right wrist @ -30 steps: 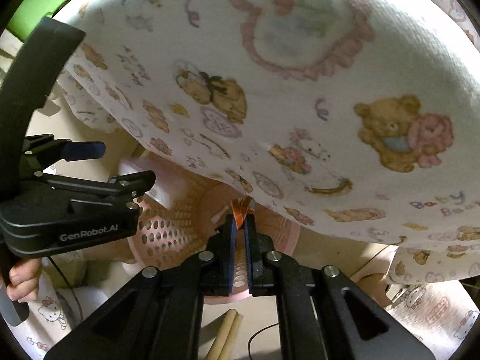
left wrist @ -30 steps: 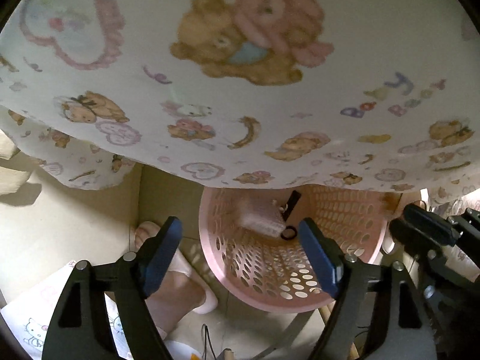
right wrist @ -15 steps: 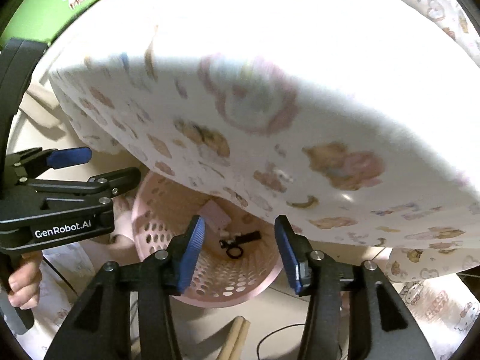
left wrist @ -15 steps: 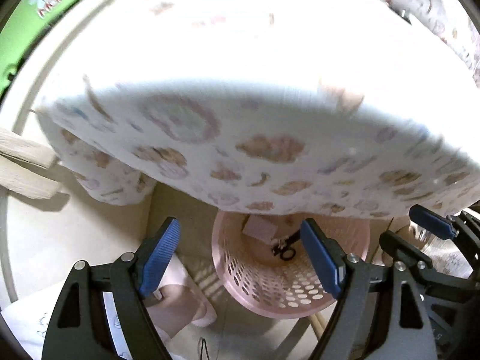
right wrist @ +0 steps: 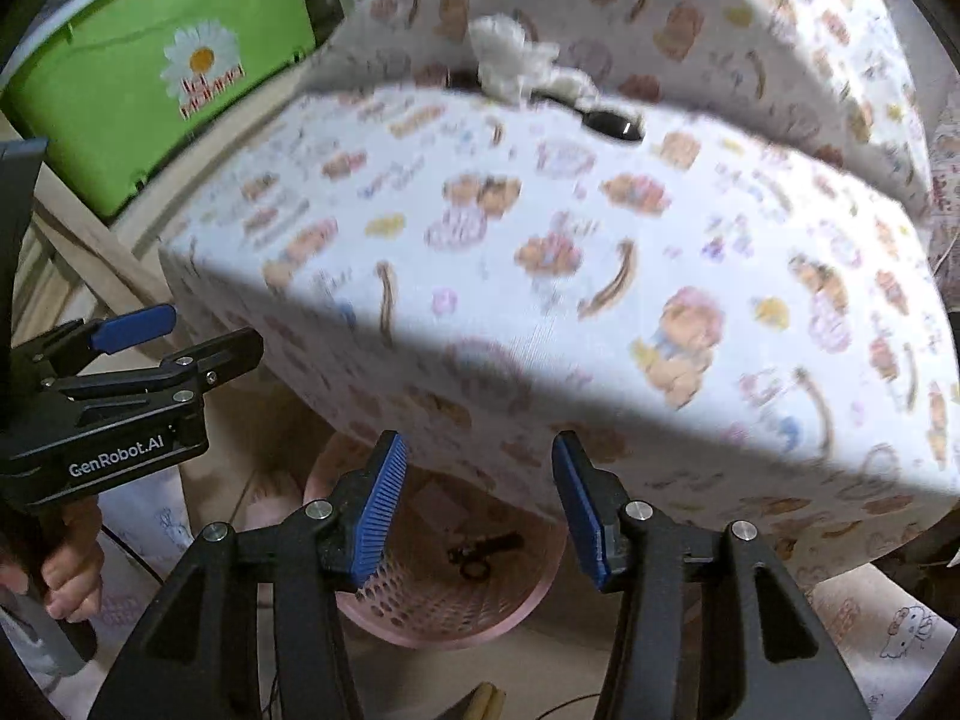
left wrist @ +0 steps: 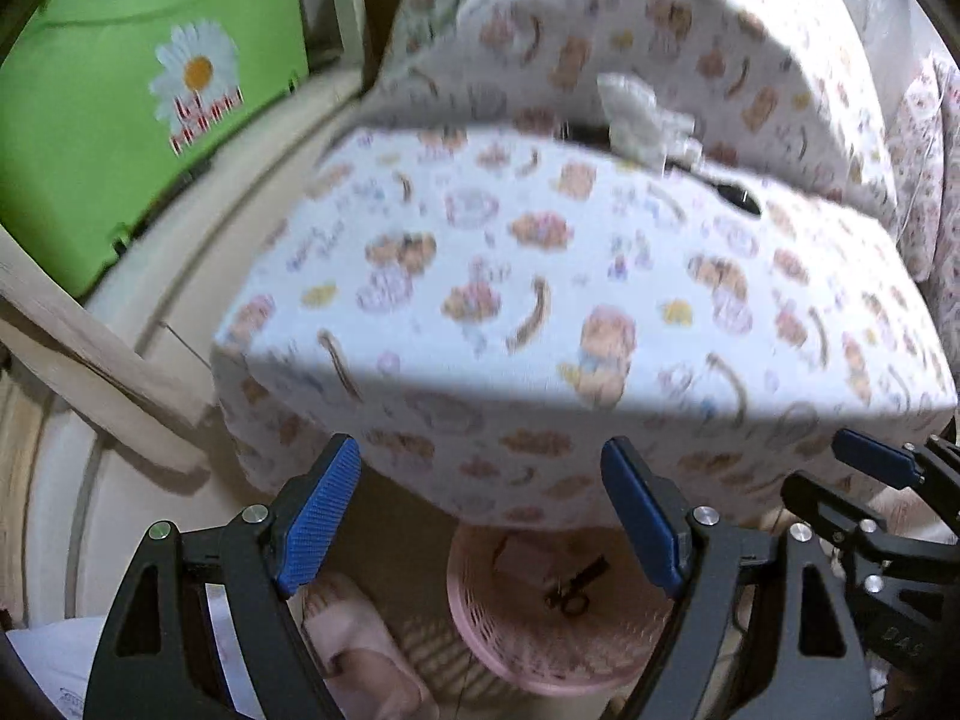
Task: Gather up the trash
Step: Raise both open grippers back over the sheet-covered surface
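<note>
The right gripper (right wrist: 477, 507), clamped on an orange scrap a second ago, now gapes wide and empty above the basket (right wrist: 420, 630); the drop looks done. The left gripper (left wrist: 480, 522) gapes wide too. Remaining trash, a crumpled tissue (right wrist: 516, 66), lies well beyond the basket, up on the cushion (right wrist: 540, 252).
</note>
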`<state>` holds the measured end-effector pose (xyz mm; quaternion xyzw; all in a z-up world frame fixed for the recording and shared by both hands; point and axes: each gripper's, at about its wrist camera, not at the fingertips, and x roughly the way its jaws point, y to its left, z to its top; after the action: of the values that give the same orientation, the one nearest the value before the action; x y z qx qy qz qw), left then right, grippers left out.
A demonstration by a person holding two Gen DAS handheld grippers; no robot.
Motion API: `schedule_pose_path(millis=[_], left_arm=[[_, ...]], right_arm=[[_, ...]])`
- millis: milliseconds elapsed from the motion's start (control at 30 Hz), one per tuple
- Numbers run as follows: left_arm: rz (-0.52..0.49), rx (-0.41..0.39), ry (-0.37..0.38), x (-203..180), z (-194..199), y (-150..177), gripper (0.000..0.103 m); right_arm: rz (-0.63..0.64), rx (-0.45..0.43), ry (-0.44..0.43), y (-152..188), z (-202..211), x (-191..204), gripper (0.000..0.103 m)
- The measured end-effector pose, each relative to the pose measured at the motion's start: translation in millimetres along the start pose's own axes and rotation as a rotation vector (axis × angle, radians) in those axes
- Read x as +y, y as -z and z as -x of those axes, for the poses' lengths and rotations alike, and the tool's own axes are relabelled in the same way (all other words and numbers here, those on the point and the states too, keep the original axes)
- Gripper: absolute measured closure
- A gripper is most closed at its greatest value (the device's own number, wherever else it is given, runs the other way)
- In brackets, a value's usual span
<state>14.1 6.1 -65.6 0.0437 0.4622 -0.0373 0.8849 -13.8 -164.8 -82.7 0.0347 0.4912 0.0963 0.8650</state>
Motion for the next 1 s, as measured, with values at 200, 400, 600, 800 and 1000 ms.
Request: schedule_pose_path(millis=[200,400,600,800,1000], left_arm=[[-0.031,-0.112,-0.040,-5,15,-3,0.007],[-0.007,-0.100,-0.011,0,11,-6,0.007],[-0.007,-0.199,0.015,2,24,-15,0.006],[-0.125,-0.248,-0.016,-5,34,-44,0.006],[-0.138,-0.266,-0.060,-4,36,-87,0.008]], right_arm=[[0.019,-0.121,0.015,-6,32,0,0.050],[0.037,-0.212,0.098,-17,49,-6,0.050],[-0.007,-0.192,0.080,-33,53,-28,0.052],[0.008,-0.228,0.165,-58,58,-40,0.052],[-0.028,-0.227,0.162,-98,57,-65,0.042]])
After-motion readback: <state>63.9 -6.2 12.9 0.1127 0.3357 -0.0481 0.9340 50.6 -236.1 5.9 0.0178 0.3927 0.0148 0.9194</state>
